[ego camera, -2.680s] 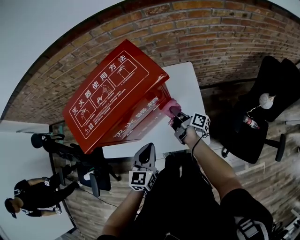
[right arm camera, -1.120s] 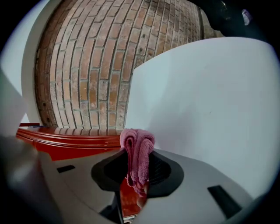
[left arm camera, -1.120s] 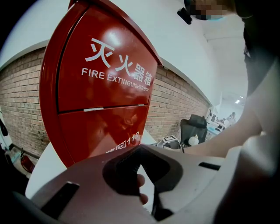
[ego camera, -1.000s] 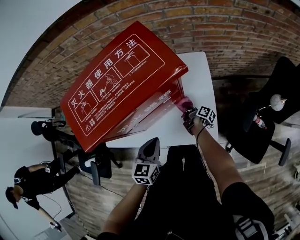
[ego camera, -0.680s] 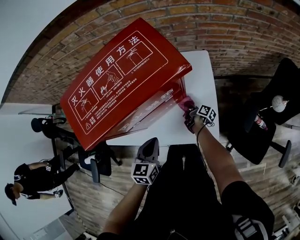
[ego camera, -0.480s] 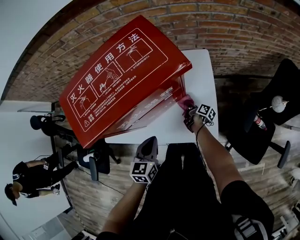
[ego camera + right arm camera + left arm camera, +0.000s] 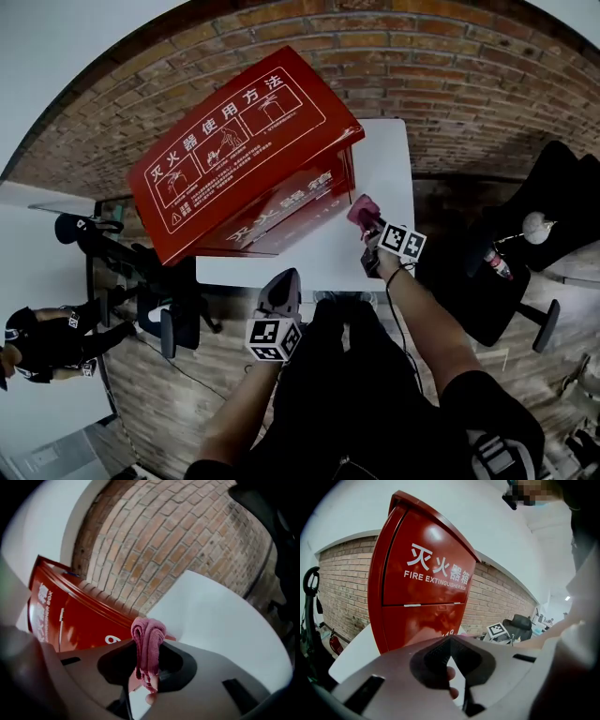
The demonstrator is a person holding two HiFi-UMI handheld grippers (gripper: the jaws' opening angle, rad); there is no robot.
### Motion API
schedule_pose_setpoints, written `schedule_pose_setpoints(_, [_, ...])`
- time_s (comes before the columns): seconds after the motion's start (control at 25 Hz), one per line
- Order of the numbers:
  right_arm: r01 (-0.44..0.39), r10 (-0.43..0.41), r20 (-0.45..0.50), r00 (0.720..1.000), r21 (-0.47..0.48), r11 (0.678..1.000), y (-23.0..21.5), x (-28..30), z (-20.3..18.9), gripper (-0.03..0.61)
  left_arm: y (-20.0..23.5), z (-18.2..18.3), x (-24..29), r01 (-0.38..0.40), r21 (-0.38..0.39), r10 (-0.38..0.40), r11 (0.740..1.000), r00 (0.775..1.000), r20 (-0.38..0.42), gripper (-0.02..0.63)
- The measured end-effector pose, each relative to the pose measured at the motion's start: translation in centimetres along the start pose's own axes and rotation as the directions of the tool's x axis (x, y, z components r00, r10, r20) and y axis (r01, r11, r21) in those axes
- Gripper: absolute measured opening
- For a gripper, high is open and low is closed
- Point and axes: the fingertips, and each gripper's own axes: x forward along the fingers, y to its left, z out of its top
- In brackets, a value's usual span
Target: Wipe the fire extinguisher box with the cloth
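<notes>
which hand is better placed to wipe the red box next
Right. The right tongs are shut on the pink cloth, close to the fire extinguisher box's near corner. The left tongs are shut, empty and farther back.

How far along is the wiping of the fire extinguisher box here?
Done: the right gripper has the pink cloth pinched. In hand: the cloth sits by the near corner of the red box, above the white table, apparently off its surface. Left: nothing shows which faces are wiped, so wiping remains; the left gripper is shut and idle.
</notes>
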Motion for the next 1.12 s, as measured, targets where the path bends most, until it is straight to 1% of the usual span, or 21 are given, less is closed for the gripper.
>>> schedule_pose_setpoints(0.08, [-0.029, 0.03, 0.006, 1.0, -0.117, 0.993, 3.1, -1.8, 1.2, 0.107, -0.4, 1.2, -0.7, -0.01, 0.009, 0.01, 1.0, 0.999, 0.036, 0.029])
schedule_pose_setpoints(0.12, [-0.044, 0.046, 0.007, 0.999, -0.18, 0.983, 4.8, -2.7, 1.8, 0.107, -0.5, 1.8, -1.0, -0.017, 0.014, 0.017, 1.0, 0.998, 0.058, 0.029])
schedule_pose_setpoints(0.24, [-0.09, 0.099, 0.009, 0.995, -0.343, 0.935, 10.3, -5.6, 3.1, 0.107, -0.9, 4.1, -2.3, -0.037, 0.039, 0.032, 0.999, 0.992, 0.122, 0.029])
schedule_pose_setpoints(0.36, [-0.126, 0.144, 0.006, 0.99, -0.452, 0.883, 15.4, -8.5, 3.4, 0.107, -1.1, 6.3, -4.0, -0.047, 0.044, 0.039, 0.998, 0.983, 0.177, 0.029])
schedule_pose_setpoints(0.48, [-0.16, 0.186, -0.004, 0.983, -0.534, 0.831, 19.9, -11.3, 2.8, 0.107, -1.0, 8.0, -5.9, -0.05, 0.044, 0.04, 0.998, 0.975, 0.216, 0.029])
schedule_pose_setpoints(0.72, [-0.188, 0.24, -0.018, 0.971, -0.68, 0.708, 28.5, -15.7, -0.1, 0.107, -0.1, 12.2, -10.0, -0.035, 0.07, 0.013, 0.997, 0.957, 0.29, 0.029])
schedule_pose_setpoints(0.84, [-0.175, 0.26, 0.007, 0.966, -0.724, 0.668, 31.8, -17.0, -1.9, 0.107, 1.1, 13.3, -11.9, -0.031, 0.085, 0.004, 0.996, 0.951, 0.309, 0.029])
schedule_pose_setpoints(0.96, [-0.114, 0.261, 0.063, 0.963, -0.782, 0.612, 34.3, -17.4, -3.6, 0.107, 2.4, 13.4, -13.5, -0.032, 0.11, -0.004, 0.993, 0.95, 0.312, 0.029])
schedule_pose_setpoints(1.0, [-0.098, 0.26, 0.078, 0.962, -0.794, 0.601, 34.9, -17.4, -4.1, 0.107, 2.8, 13.4, -14.0, -0.032, 0.123, -0.008, 0.992, 0.95, 0.313, 0.029])
schedule_pose_setpoints(1.04, [-0.088, 0.261, 0.089, 0.961, -0.798, 0.596, 35.5, -17.4, -4.7, 0.106, 3.2, 13.3, -14.5, -0.03, 0.131, -0.013, 0.991, 0.949, 0.314, 0.029])
schedule_pose_setpoints(1.12, [-0.079, 0.264, 0.101, 0.959, -0.801, 0.593, 36.6, -17.4, -5.8, 0.107, 4.0, 13.3, -15.4, -0.025, 0.135, -0.02, 0.991, 0.949, 0.316, 0.029])
